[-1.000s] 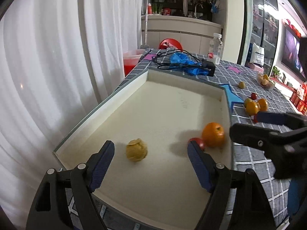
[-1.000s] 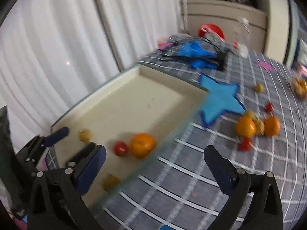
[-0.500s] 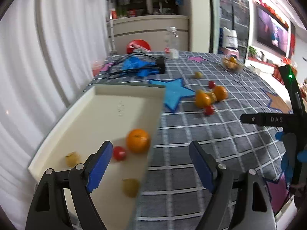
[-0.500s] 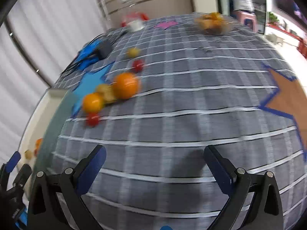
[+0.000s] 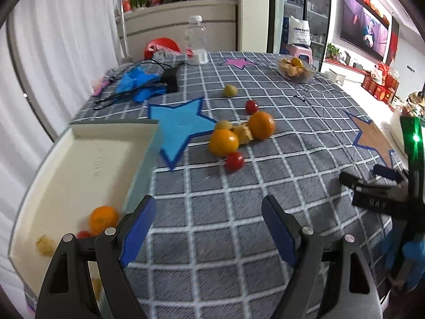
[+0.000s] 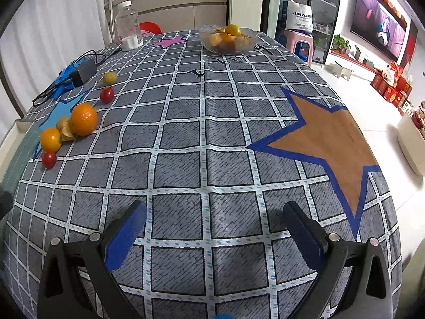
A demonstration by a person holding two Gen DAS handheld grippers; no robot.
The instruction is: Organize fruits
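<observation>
My left gripper (image 5: 208, 228) has its blue-padded fingers (image 5: 138, 228) spread wide with nothing between them, hovering low over the grey checked tablecloth (image 5: 239, 186) just beside the near corner of the cream tray (image 5: 79, 164). My right gripper (image 6: 215, 232) is likewise spread wide and holds nothing, angled down over the cloth near the table's front edge, with the brown star patch (image 6: 326, 138) ahead to its right. In the left wrist view the right gripper (image 5: 372, 178) shows at the far right edge, level above the cloth and well apart from the fruit.

In the tray, close to my left finger, lie an orange (image 5: 103, 219), a small red tomato (image 5: 83, 234) partly hidden behind the gripper frame, and a blurred yellowish fruit (image 5: 46, 244).

Out on the cloth a cluster sits just past the blue star patch (image 5: 180, 127): a large orange (image 5: 261, 125), a smaller orange (image 5: 223, 142), husked yellow fruit (image 5: 243, 133) wedged between them, and a red tomato (image 5: 234, 160) just in front of them. Beyond them rest another tomato (image 5: 251, 106) and a yellow-green fruit (image 5: 230, 90), apart from each other.

Farther back stand a glass bowl (image 6: 228, 40) of fruit, a clear bottle (image 6: 128, 25), and a black adapter (image 5: 170, 79) with cables on blue cloth (image 5: 138, 85).
</observation>
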